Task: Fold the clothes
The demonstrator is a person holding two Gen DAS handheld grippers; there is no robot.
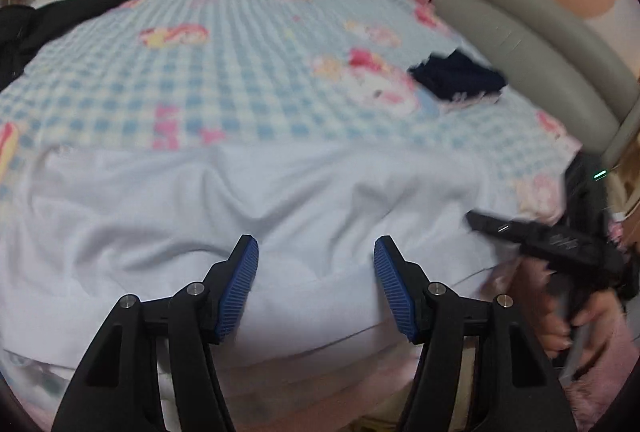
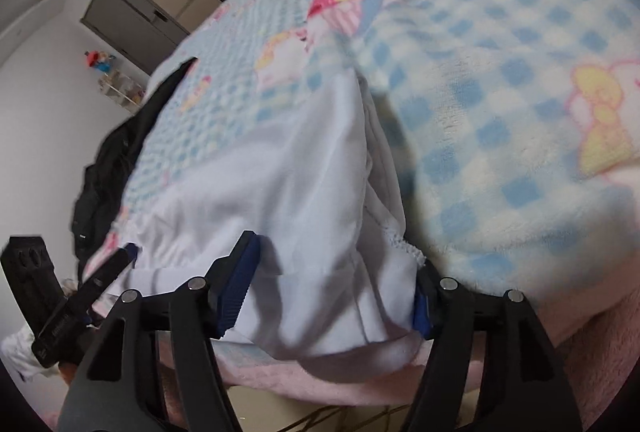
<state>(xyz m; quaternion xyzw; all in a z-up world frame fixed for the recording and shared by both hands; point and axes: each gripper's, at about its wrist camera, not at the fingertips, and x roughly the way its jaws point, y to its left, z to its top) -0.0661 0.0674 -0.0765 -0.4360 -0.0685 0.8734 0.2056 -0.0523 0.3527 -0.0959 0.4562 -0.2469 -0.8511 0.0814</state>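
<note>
A white garment (image 1: 248, 191) lies spread and wrinkled across the near edge of the bed. My left gripper (image 1: 316, 272) hovers just above it near its front hem, jaws wide apart, blue pads clear of the cloth. In the right wrist view a bunched corner of the white garment (image 2: 320, 211) sits between the jaws of my right gripper (image 2: 328, 296). The left pad's ribbed face is bare, and cloth drapes over the right pad. The right gripper (image 1: 476, 222) also shows from the side at the garment's right edge, held by a hand (image 1: 576, 328).
A blue checked cartoon blanket (image 1: 224, 43) covers the bed. Folded dark navy clothes (image 1: 456, 75) lie at the far right by the grey padded bed frame (image 1: 520, 27). A black garment (image 1: 60, 11) is heaped at the far left. A pink fuzzy blanket hangs below the bed edge.
</note>
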